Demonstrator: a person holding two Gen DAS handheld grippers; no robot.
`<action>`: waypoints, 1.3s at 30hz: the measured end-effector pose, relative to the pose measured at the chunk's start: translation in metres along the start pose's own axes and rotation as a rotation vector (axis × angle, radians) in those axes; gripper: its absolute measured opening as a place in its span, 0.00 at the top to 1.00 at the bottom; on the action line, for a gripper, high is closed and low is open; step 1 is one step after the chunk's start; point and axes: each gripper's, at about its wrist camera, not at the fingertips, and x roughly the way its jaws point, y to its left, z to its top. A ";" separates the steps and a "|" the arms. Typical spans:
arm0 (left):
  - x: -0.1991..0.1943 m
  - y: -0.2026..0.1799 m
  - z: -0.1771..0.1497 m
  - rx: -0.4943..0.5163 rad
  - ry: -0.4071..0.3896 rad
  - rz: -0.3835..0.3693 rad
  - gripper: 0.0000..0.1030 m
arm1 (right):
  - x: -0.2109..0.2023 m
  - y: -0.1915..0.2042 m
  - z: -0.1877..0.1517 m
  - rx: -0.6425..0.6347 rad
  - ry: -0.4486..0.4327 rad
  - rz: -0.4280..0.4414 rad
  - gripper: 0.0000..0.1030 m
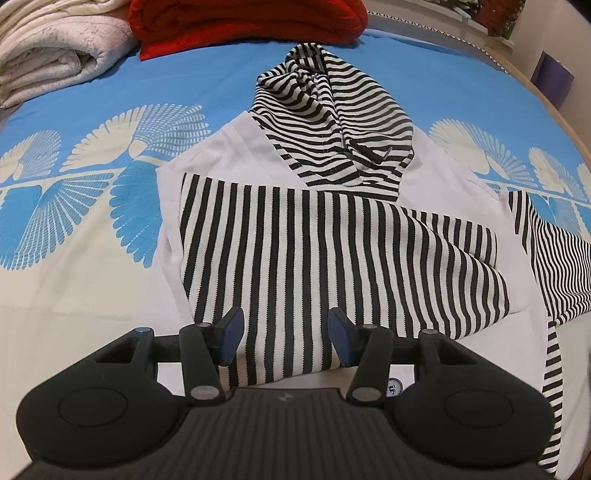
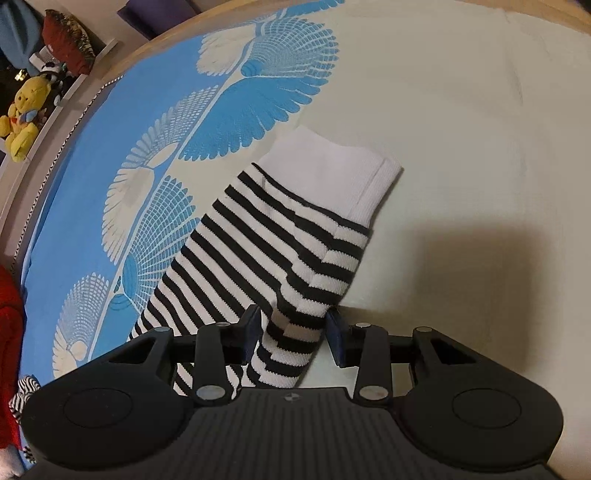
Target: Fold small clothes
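A small white hoodie (image 1: 236, 155) with a black-and-white striped hood (image 1: 325, 122) lies flat on the bed. One striped sleeve (image 1: 332, 251) is folded across its body. My left gripper (image 1: 286, 338) is open just above the near end of that folded sleeve, its blue pads either side of the fabric, not clamped. The other striped sleeve (image 2: 266, 251) with its white cuff (image 2: 343, 173) stretches out to the right over the sheet. My right gripper (image 2: 293, 336) is open, its jaws straddling this sleeve near its upper part; the fabric bunches between them.
The bed has a blue and cream sheet with a fan pattern (image 1: 92, 192). A folded white blanket (image 1: 55, 48) and a red one (image 1: 251, 22) lie at the far edge. A shelf with a yellow plush toy (image 2: 26, 110) runs beside the bed's wooden rim.
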 end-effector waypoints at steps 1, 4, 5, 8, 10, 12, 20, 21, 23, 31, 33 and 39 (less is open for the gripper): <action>0.000 0.001 0.000 -0.002 -0.001 0.000 0.46 | 0.000 0.000 0.000 -0.001 -0.006 -0.002 0.83; -0.002 0.004 0.002 -0.013 -0.004 -0.001 0.46 | -0.006 0.004 -0.001 0.013 -0.047 -0.011 0.93; -0.003 0.006 0.002 -0.017 -0.006 -0.001 0.46 | -0.010 0.008 -0.002 0.007 -0.069 -0.016 0.93; -0.007 0.017 0.005 -0.044 -0.017 -0.003 0.46 | -0.035 0.043 -0.012 -0.115 -0.190 -0.012 0.94; -0.011 0.028 0.009 -0.077 -0.027 0.004 0.46 | -0.064 0.085 -0.033 -0.289 -0.322 0.047 0.94; -0.015 0.042 0.013 -0.115 -0.037 0.012 0.46 | -0.098 0.127 -0.066 -0.471 -0.430 0.164 0.94; -0.032 0.096 0.022 -0.254 -0.065 0.015 0.46 | -0.169 0.228 -0.263 -1.068 -0.105 0.910 0.71; -0.033 0.101 0.023 -0.268 -0.066 0.012 0.46 | -0.164 0.231 -0.284 -1.117 0.011 0.954 0.68; -0.036 0.109 0.023 -0.289 -0.068 0.005 0.46 | -0.154 0.233 -0.316 -1.187 0.165 0.924 0.68; -0.032 0.105 0.025 -0.315 -0.046 -0.052 0.46 | -0.155 0.237 -0.264 -0.923 0.165 0.513 0.58; -0.024 0.095 0.024 -0.303 -0.030 -0.073 0.46 | -0.150 0.231 -0.247 -0.826 0.160 0.449 0.57; -0.002 0.049 0.020 -0.221 -0.003 -0.129 0.46 | -0.111 0.191 -0.233 -0.665 0.168 0.310 0.53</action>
